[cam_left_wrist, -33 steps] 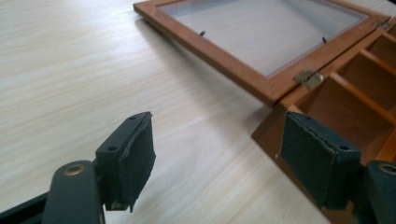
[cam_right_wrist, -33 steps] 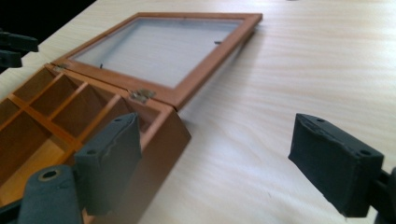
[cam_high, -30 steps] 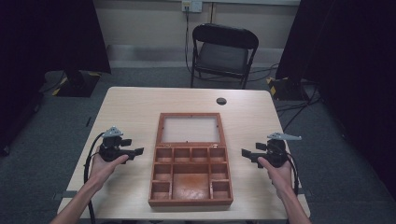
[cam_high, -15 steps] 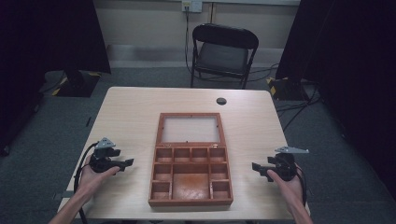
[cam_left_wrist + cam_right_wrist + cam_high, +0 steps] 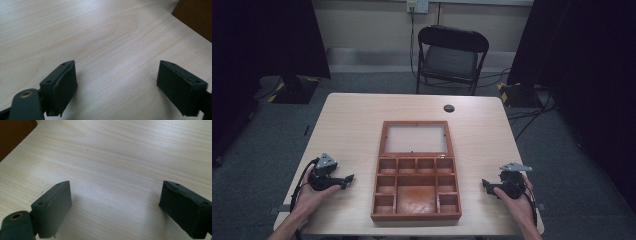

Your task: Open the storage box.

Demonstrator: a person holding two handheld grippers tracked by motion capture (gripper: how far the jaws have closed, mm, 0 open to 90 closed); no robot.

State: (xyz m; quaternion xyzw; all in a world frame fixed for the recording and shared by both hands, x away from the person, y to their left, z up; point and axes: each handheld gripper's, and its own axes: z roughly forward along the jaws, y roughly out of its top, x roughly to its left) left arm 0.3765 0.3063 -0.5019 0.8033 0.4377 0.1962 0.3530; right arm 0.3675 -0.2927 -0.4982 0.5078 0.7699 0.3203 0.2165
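The left gripper and the right gripper hang low over the bare table, jaws spread wide, having just been opening with nothing between them. Between the two, ahead of each one's tips, sits the open wooden box. It looks rigid and moderately heavy; its glazed lid seems fragile, so the side walls are likely the safest hold.
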